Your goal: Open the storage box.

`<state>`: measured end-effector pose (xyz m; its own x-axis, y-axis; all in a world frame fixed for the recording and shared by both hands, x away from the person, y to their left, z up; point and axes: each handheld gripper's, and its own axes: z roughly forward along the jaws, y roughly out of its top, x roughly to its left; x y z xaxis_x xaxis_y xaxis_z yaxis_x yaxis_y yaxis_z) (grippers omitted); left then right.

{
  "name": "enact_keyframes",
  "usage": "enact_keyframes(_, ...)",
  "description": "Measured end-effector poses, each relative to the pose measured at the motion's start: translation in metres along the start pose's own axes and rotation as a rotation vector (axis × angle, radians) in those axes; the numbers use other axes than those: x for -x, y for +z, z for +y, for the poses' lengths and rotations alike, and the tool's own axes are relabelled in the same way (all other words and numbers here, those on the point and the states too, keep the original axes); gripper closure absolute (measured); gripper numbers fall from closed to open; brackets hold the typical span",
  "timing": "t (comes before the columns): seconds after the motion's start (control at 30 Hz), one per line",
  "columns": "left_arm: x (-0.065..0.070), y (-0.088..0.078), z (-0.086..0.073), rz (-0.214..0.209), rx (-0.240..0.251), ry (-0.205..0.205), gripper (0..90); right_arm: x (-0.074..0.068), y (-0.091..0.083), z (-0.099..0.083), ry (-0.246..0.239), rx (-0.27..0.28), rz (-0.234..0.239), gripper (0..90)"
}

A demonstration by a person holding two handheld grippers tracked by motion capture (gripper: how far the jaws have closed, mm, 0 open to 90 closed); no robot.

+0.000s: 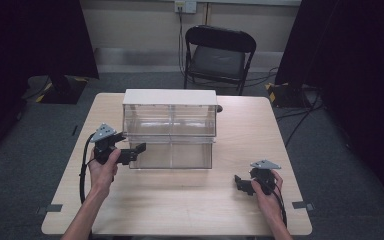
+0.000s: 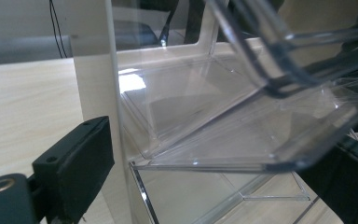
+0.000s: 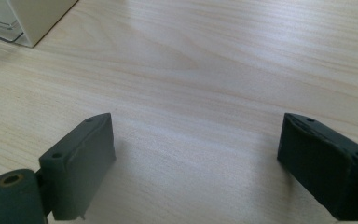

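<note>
Left gripper (image 1: pixel 139 148): nearest the lens in its own view; black jaws stand apart, one on each side of the cabinet's front left corner, pads not pressing on anything.
Table (image 1: pixel 190 200): pale wood-grain top, bare between the two grippers.
Drawer cabinet (image 1: pixel 170 102): white shell with clear plastic drawers in two rows; stands directly ahead of the left gripper's fingertips and well apart from the right gripper.
Lower drawer (image 2: pixel 242 140): clear plastic, pulled forward and tilted, its front lip dipping below the level of the cabinet floor; lies just beyond the left fingers (image 2: pixel 74 163), toward the right-hand pad.
Appearance: transparent, glossy, rounded rim, empty as far as can be seen.
Handling, judged: light, stiff, thin-walled; smooth faces likely slippery; hard squeezing could crack it.
Grip point, judged: the thick front lip, taken squarely across the rim; side walls flex more.
Right gripper (image 1: pixel 243 184): jaws spread wide, nothing between them; bare tabletop ahead of the fingers (image 3: pixel 81 163), cabinet corner at far upper left.
</note>
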<state>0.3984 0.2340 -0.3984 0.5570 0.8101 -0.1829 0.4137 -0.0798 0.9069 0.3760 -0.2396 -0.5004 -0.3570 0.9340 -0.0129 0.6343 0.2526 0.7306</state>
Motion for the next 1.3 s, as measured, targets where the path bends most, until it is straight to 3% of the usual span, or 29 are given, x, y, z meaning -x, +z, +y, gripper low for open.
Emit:
enact_keyframes(0.37, 0.0011, -0.0028, 0.0042, -0.011, 0.006, 0.005, 7.1, 0.0000, 0.0000, 0.0000, 0.000, 0.000, 0.000, 10.2)
enact_keyframes(0.4, 0.0008, -0.0033, 0.0045, -0.009, -0.001, 0.021, 7.1, 0.0000, 0.0000, 0.0000, 0.000, 0.000, 0.000, 10.2)
enact_keyframes(1.03, 0.0015, -0.0019, 0.0044, -0.020, 0.001, 0.006, 6.9, 0.0000, 0.0000, 0.0000, 0.000, 0.000, 0.000, 10.2)
enact_keyframes(1.3, 0.0016, -0.0013, 0.0041, -0.005, 0.002, 0.007, 3.9, 0.0000, 0.0000, 0.0000, 0.000, 0.000, 0.000, 10.2)
